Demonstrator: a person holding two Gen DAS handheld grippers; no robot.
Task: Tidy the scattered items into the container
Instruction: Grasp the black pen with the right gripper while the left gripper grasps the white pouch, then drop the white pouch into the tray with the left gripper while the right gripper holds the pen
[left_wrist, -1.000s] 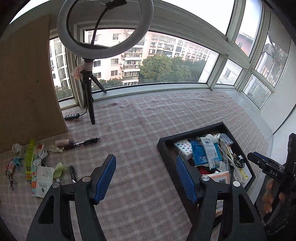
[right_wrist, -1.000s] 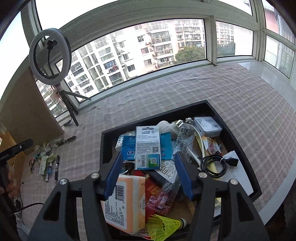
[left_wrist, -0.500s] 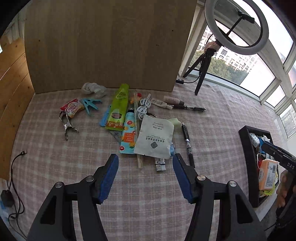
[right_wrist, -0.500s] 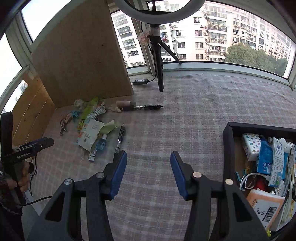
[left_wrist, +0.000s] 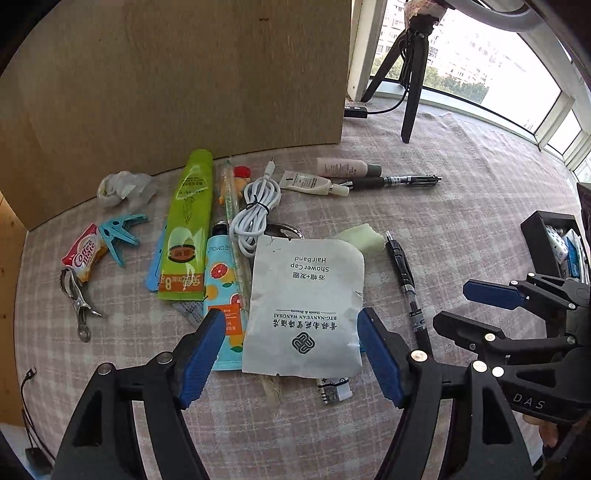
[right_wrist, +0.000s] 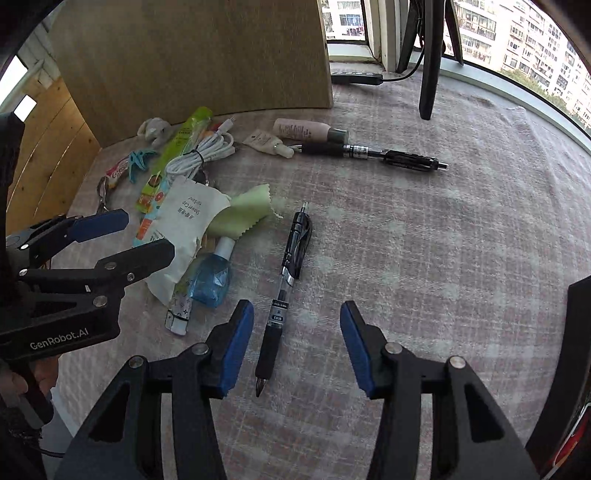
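Observation:
Scattered items lie on the checked cloth by a wooden board. My left gripper (left_wrist: 291, 328) hangs just above a white shower-cap packet (left_wrist: 303, 306), its jaws opening, one blue pad at each side of the packet and not touching it. My right gripper (right_wrist: 295, 317) stands open low over a black pen (right_wrist: 288, 273), whose grip end lies between the pads, nearer the left one. Each gripper shows in the other's view: left gripper (right_wrist: 144, 236), right gripper (left_wrist: 454, 306). The black container (left_wrist: 539, 236), filled with items, sits far right.
Around the packet lie a green pouch (left_wrist: 186, 225), a coiled white cable (left_wrist: 255, 214), a blue clip (left_wrist: 118, 232), a metal clip (left_wrist: 77, 299), a small blue bottle (right_wrist: 210, 280) and a second pen (right_wrist: 373, 152). The wooden board (left_wrist: 184, 74) and a tripod leg (left_wrist: 410, 99) stand behind.
Both grippers swung away from the container to the pile of items and sank toward the cloth. The left now hovers over the packet, the right over the pen.

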